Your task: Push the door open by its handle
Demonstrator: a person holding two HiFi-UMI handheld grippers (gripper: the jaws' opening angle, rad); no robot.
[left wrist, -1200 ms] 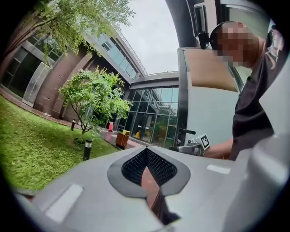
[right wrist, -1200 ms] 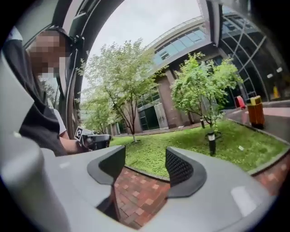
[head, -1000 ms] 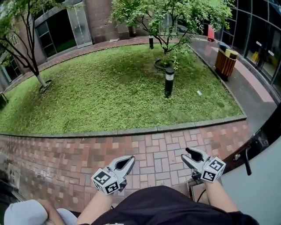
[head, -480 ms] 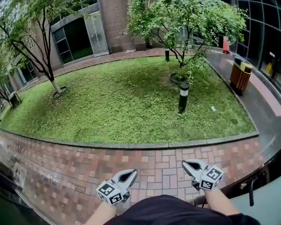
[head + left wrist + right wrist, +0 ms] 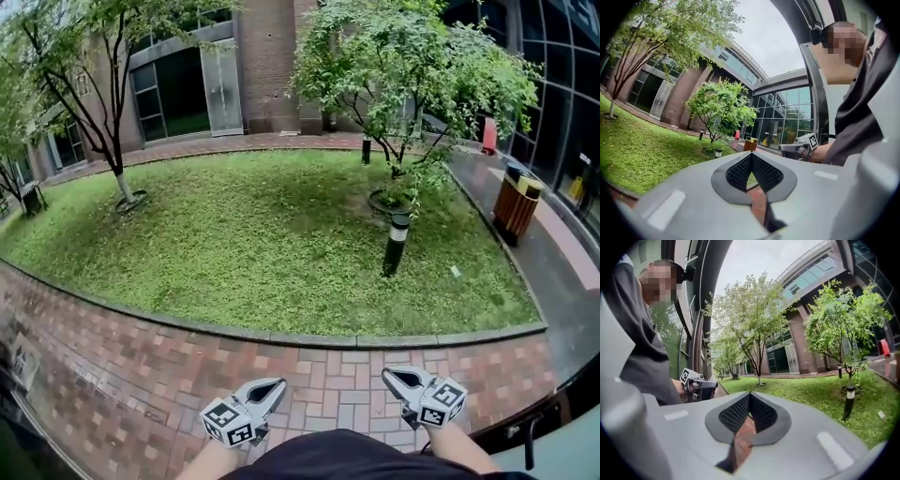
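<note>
In the head view, the left gripper (image 5: 272, 386) and the right gripper (image 5: 392, 376) are held low over the brick paving (image 5: 141, 375). The door handle (image 5: 528, 442) is seen on the door (image 5: 574, 461) at the lower right corner. It lies near the right gripper, on its right side, and is not touched.

In the left gripper view, the jaws are closed together on nothing.

In the right gripper view, the jaws are likewise closed and empty.
</note>
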